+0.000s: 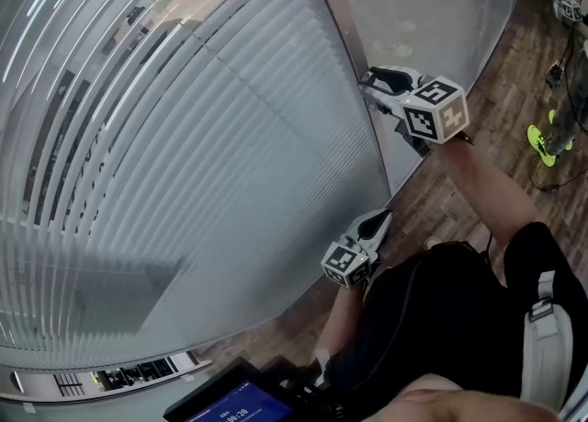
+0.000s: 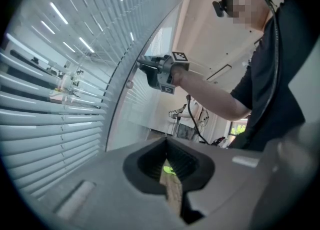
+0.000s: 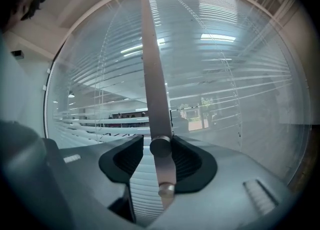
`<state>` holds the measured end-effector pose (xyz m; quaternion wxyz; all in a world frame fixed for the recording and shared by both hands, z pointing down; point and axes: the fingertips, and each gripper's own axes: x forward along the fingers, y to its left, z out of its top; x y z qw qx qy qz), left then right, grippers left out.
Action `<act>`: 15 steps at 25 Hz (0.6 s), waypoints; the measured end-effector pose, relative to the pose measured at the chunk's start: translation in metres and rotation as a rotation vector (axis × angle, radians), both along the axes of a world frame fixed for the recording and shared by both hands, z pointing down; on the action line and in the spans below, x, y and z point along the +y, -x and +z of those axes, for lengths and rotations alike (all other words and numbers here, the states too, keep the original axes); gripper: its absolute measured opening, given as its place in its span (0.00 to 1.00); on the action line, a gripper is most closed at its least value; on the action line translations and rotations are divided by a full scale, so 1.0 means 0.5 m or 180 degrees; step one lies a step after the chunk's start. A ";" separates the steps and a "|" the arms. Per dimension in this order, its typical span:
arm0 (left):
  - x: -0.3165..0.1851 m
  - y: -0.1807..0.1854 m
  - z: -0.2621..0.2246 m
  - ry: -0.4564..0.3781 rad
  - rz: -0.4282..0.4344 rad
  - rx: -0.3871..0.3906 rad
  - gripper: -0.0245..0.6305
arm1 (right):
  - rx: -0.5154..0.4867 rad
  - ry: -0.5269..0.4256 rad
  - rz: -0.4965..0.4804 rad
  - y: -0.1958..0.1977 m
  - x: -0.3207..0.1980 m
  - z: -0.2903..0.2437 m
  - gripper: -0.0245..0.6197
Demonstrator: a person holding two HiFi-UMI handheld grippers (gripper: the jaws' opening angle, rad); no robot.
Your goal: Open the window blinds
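Pale horizontal window blinds (image 1: 184, 135) fill the left and centre of the head view, with their slats tilted nearly flat. My right gripper (image 1: 366, 80) reaches level to the blinds' right edge. In the right gripper view a grey tilt wand (image 3: 155, 83) hangs upright between that gripper's (image 3: 160, 154) jaws. It rests against the right jaw, and a gap shows on its left, so the jaws stand open around it. My left gripper (image 1: 384, 218) hangs lower, near my body, shut on nothing. From the left gripper (image 2: 172, 184) view the right gripper (image 2: 142, 64) shows at the blinds' edge.
A frosted glass panel (image 1: 432, 6) stands right of the blinds. Wood flooring (image 1: 441, 199) runs below it. Another person's yellow-green shoe (image 1: 542, 142) and some cables lie at the far right. A lit screen (image 1: 234, 404) sits at the bottom edge.
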<state>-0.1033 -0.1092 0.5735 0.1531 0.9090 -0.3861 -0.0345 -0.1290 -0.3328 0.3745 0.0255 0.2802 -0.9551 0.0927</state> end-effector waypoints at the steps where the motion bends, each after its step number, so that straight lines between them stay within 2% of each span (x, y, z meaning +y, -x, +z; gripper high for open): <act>1: 0.000 0.001 -0.002 0.0003 -0.0008 0.0002 0.04 | 0.0020 -0.0038 -0.0016 0.002 0.003 -0.002 0.33; 7: 0.002 0.010 -0.011 0.0020 -0.0108 0.0131 0.04 | 0.0010 -0.0208 -0.0086 -0.012 0.028 -0.001 0.38; 15: -0.019 0.027 -0.044 -0.0059 -0.0207 0.0112 0.04 | 0.0009 -0.0473 -0.0119 -0.047 0.043 -0.004 0.38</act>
